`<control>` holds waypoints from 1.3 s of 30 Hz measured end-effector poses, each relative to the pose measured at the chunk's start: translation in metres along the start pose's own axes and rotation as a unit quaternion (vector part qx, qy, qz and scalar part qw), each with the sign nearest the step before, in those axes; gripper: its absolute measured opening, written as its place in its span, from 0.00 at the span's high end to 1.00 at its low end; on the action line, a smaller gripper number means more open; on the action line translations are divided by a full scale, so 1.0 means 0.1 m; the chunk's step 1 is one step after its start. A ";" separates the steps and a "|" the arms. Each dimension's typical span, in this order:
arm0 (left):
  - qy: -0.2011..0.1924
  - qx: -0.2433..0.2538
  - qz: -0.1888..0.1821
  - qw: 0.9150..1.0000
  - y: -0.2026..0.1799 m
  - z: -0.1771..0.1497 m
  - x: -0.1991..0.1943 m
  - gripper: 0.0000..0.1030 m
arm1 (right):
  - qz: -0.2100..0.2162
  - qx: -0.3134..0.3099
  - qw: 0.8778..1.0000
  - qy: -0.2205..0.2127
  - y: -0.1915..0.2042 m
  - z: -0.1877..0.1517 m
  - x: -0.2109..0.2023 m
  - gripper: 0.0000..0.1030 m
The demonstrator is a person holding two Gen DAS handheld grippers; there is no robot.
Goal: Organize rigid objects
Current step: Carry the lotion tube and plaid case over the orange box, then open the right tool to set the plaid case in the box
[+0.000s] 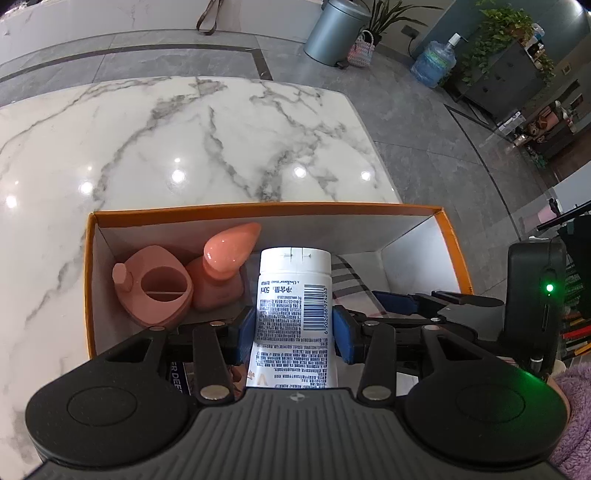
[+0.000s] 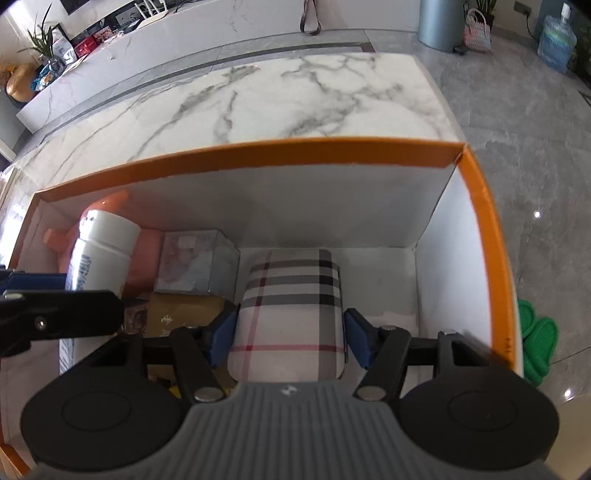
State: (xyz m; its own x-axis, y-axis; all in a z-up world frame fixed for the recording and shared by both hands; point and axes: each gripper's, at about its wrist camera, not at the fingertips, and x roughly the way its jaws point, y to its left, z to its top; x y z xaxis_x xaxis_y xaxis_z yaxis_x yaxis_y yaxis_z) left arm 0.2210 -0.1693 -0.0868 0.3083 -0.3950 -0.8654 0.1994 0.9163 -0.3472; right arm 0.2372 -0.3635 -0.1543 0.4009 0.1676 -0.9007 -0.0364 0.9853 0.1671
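Note:
An orange-rimmed cardboard box point(image 1: 258, 210) stands on the marble table; it also shows in the right wrist view point(image 2: 484, 206). My left gripper point(image 1: 293, 328) is shut on a white tube with printed text and a barcode point(image 1: 293, 295), held inside the box; the tube also shows in the right wrist view point(image 2: 99, 254). My right gripper point(image 2: 290, 332) is shut on a plaid-patterned case point(image 2: 291, 314) low inside the box, right of the tube. Two pink bottles point(image 1: 155, 288) point(image 1: 225, 262) stand in the box's left end.
A grey box point(image 2: 197, 262) and a tan packet point(image 2: 181, 317) lie in the box between tube and case. The marble table point(image 1: 184, 140) stretches beyond the box. A metal bin point(image 1: 336, 29) and a water jug point(image 1: 434, 62) stand on the floor. Green slippers point(image 2: 537, 339) lie at right.

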 end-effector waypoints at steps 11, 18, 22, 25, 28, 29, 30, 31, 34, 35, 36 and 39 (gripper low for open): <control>-0.002 -0.008 -0.001 1.000 0.02 0.03 0.05 0.51 | 0.016 0.020 1.000 0.004 -0.08 0.00 0.01 0.35; 0.019 0.007 -0.042 0.999 -0.21 -0.08 0.05 0.51 | 0.007 0.036 0.998 -0.055 -0.12 -0.13 -0.51 0.52; 0.041 -0.011 -0.061 0.997 -0.32 -0.14 0.20 0.51 | -0.020 0.055 0.992 -0.109 -0.17 -0.26 -0.89 0.56; 0.050 -0.034 -0.083 0.995 -0.38 -0.16 0.34 0.51 | -0.039 0.075 0.986 -0.146 -0.26 -0.38 -1.09 0.58; 0.042 -0.054 -0.074 0.995 -0.43 -0.10 0.49 0.51 | -0.066 0.075 0.980 -0.174 -0.31 -0.46 -1.22 0.64; 0.038 -0.053 -0.069 0.995 -0.47 -0.07 0.52 0.51 | -0.078 0.069 0.978 -0.179 -0.31 -0.47 -1.23 0.66; 0.034 -0.053 -0.067 0.996 -0.50 -0.03 0.57 0.51 | -0.089 0.062 0.978 -0.178 -0.32 -0.45 -1.23 0.69; 0.031 -0.055 -0.066 0.996 -0.53 0.00 0.61 0.51 | -0.097 0.055 0.978 -0.175 -0.33 -0.44 -1.21 0.69; 0.028 -0.061 -0.058 0.996 -0.59 0.11 0.77 0.51 | -0.130 0.037 0.977 -0.167 -0.35 -0.37 -1.14 0.67; 0.028 -0.064 -0.053 0.996 -0.62 0.13 0.82 0.51 | -0.136 0.030 0.976 -0.166 -0.34 -0.36 -1.11 0.67; 0.031 -0.069 -0.049 0.996 -0.63 0.17 0.90 0.51 | -0.146 0.025 0.975 -0.164 -0.35 -0.35 -1.10 0.65; 0.044 -0.088 -0.048 0.994 -0.62 0.23 1.08 0.50 | -0.165 0.018 0.973 -0.161 -0.38 -0.34 -1.06 0.53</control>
State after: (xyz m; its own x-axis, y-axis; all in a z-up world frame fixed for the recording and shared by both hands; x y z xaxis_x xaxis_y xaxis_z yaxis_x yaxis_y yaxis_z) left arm 0.2630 -0.2705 -0.1499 0.2118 -0.4804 -0.8511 0.0551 0.8753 -0.4804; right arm 0.1651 -0.4176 -0.0786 0.6514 -0.1835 -0.7362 0.1736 0.9806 -0.0908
